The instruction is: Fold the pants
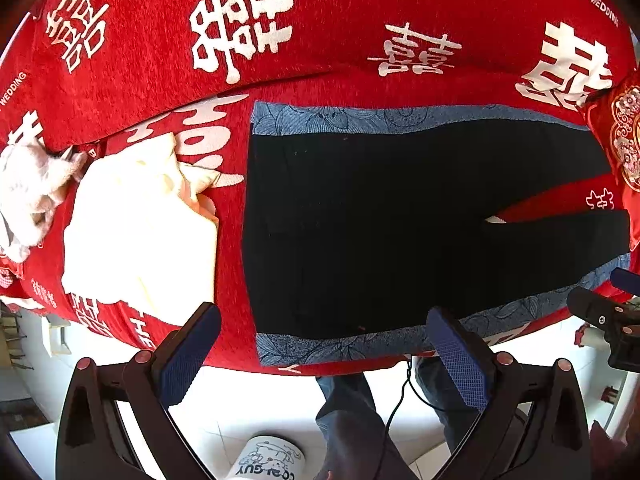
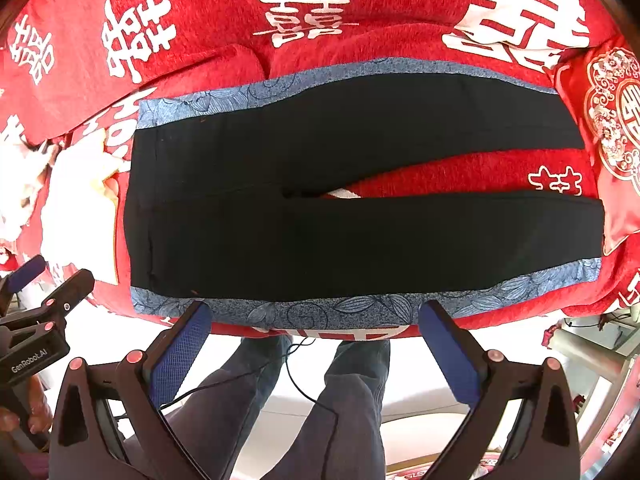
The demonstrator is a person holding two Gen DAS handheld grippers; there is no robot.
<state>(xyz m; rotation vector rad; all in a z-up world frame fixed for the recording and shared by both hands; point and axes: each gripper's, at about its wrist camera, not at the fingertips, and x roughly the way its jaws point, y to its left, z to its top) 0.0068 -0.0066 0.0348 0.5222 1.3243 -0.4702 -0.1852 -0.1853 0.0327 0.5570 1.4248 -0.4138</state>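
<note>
Black pants (image 1: pixel 360 224) (image 2: pixel 320 200) with blue floral side stripes lie flat on a red bed cover (image 1: pixel 320 20) (image 2: pixel 360 12), waistband to the left, both legs spread to the right. My left gripper (image 1: pixel 324 340) hovers open above the near edge of the pants by the waistband, holding nothing. My right gripper (image 2: pixel 316 332) is open too, over the near blue stripe at mid-leg, with nothing between its blue pads (image 2: pixel 180 356). The right gripper (image 1: pixel 604 312) shows at the right edge of the left wrist view; the left gripper (image 2: pixel 40 312) appears at the left edge of the right wrist view.
A cream garment (image 1: pixel 140 220) (image 2: pixel 80 208) and a white fluffy cloth (image 1: pixel 28 192) lie left of the pants. A red embroidered cushion (image 1: pixel 624 140) (image 2: pixel 612 128) sits at the leg ends. A person's legs in jeans (image 2: pixel 340 400) and a slipper (image 1: pixel 272 460) stand below the bed edge.
</note>
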